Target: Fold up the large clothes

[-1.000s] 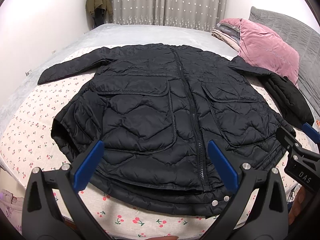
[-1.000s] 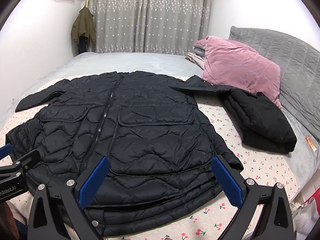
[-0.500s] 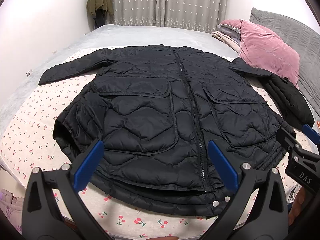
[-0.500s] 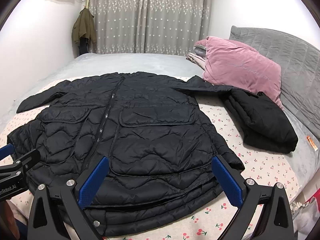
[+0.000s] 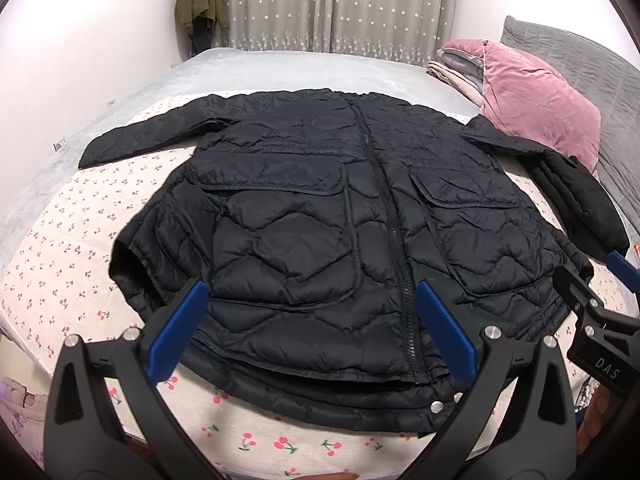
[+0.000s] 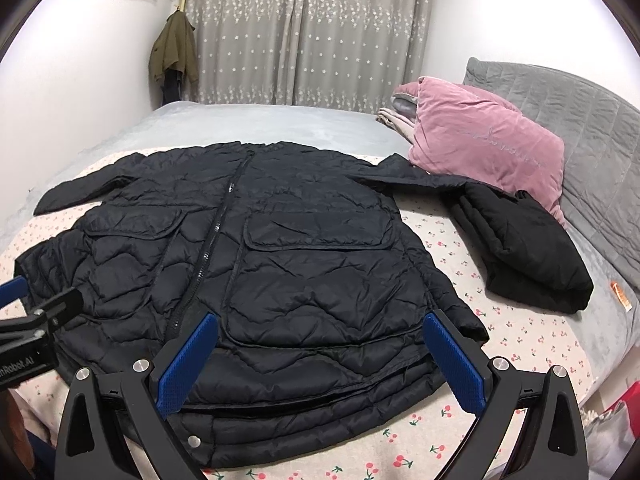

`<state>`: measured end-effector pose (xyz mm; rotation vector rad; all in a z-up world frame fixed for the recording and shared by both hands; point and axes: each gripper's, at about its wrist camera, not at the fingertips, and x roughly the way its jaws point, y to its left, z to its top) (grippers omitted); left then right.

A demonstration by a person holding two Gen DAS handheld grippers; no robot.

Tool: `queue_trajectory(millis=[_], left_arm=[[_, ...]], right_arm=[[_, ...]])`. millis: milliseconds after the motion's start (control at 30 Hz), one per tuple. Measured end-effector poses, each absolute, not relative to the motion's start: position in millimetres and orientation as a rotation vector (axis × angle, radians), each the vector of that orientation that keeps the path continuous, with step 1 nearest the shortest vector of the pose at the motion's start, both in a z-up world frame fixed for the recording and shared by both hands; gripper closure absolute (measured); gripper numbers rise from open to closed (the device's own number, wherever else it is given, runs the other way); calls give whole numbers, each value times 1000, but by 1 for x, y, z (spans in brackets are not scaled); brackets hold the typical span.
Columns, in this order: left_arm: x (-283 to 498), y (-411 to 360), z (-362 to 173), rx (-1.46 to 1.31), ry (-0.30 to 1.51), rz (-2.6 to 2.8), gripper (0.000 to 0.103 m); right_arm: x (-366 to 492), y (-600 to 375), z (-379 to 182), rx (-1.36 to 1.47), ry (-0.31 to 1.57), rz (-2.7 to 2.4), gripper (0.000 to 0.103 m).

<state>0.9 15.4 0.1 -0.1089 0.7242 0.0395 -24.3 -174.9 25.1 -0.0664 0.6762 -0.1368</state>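
We hold our left gripper [image 5: 312, 326] wide open over the near edge of the bed, and nothing is between its blue fingers [image 5: 178, 330]. Our right gripper [image 6: 320, 360] is wide open too and holds nothing; its blue pads hang just above the hem. Each gripper peeks into the side of the other one's view. Under both lies one big black puffy coat [image 5: 340, 232], flat and face up on a sheet with little cherries [image 5: 48, 248]. The coat runs long from us to the far side: its hem is next to us and its neck points away, toward the curtains [image 6: 304, 32]. The zipper [image 5: 394, 248] goes up the middle and is shut. We count two big pockets with flaps, one on each side of the zipper. We count two sleeves: the left one [image 5: 140, 140] sticks out flat to the left, and the right one reaches out to the pink pillow [image 6: 484, 148]. Just past that sleeve sits one folded black bundle [image 6: 524, 248], touching the sleeve's end. Behind the pink pillow are some folded blankets [image 5: 452, 68] and one gray headboard [image 6: 576, 120]. One green jacket [image 6: 172, 52] hangs on the wall by the curtains. The far part of the bed has a gray cover [image 6: 260, 124].
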Motion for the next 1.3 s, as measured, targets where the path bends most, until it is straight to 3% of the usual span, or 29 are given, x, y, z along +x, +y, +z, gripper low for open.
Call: queue_trajectory(millis=[167,367,533,633,667,700,733,767,800,833,867,967,1300], left_arm=[[6,63,1,-130,718,158,0],[2,155,-14,-285,755,334,0],[5,183,-31,-389,810,328,0],[16,179,-35,-433,834,280,3],[24,177,-39,-444,850,261,7],[33,173,-44,-446,877,243,24],[40,170,-47,-451,903,232,50],[43,168,-52,-473,927,215,68],[44,169,-56,-528,933,185,94],[39,172,-56,-577,916,181,94],[31,175,-54,-587,897,191,95],[7,180,-39,-577,824,198,96],[-5,192,-38,-566,830,226,96]], right_arm=[[-14,-197,19,-71,724,-131,0],[1,-309,-3,295,830,-205,0],[1,-366,-19,489,869,-238,1],[3,-387,-35,626,885,-228,9],[6,-390,-41,665,900,-215,15],[8,-391,-45,690,912,-200,21],[13,-391,-51,718,929,-177,40],[18,-391,-57,744,945,-157,52],[21,-390,-62,766,963,-135,83],[22,-391,-66,797,961,-117,94],[18,-394,-65,825,933,-117,95],[-1,-404,-49,857,815,-114,97],[-26,-387,-31,812,793,-44,98]])
